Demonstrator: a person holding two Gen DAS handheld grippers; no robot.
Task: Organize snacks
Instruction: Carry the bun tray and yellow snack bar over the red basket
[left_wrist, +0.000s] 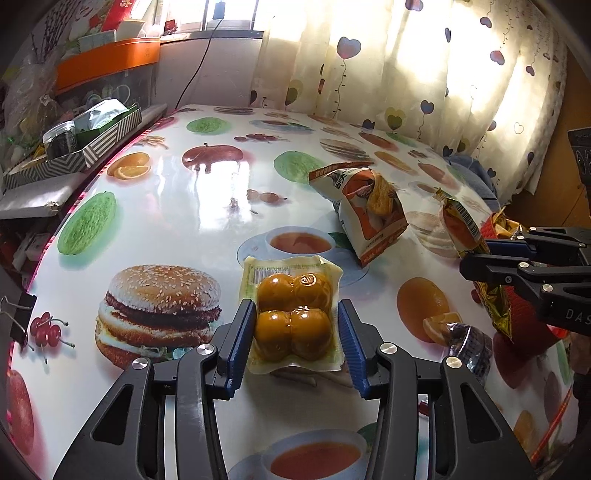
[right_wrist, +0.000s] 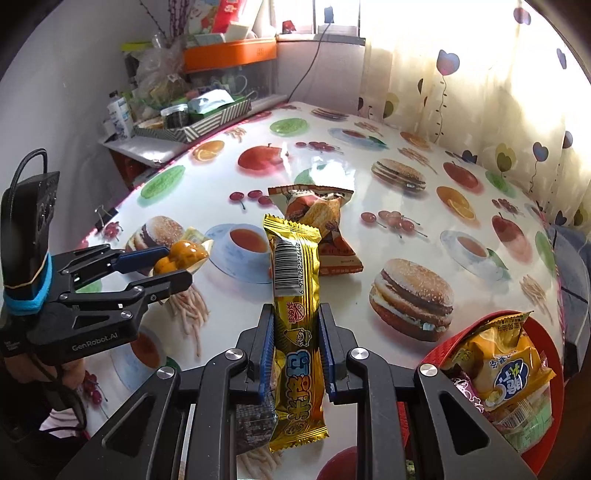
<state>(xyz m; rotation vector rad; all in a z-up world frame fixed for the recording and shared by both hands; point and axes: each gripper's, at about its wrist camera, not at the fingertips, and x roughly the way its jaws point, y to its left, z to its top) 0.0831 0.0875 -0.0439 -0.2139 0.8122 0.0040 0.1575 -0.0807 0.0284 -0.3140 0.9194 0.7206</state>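
My right gripper (right_wrist: 295, 343) is clamped on the gold snack bar (right_wrist: 295, 314), lifted off the counter (right_wrist: 332, 284), and my left gripper (left_wrist: 297, 332) pinches the vacuum pack of brown eggs (left_wrist: 293, 315). The red basket (right_wrist: 447, 345), already holding snacks, sits just right of my right gripper. I judge this the carry step: next, swing each snack over the basket and release.
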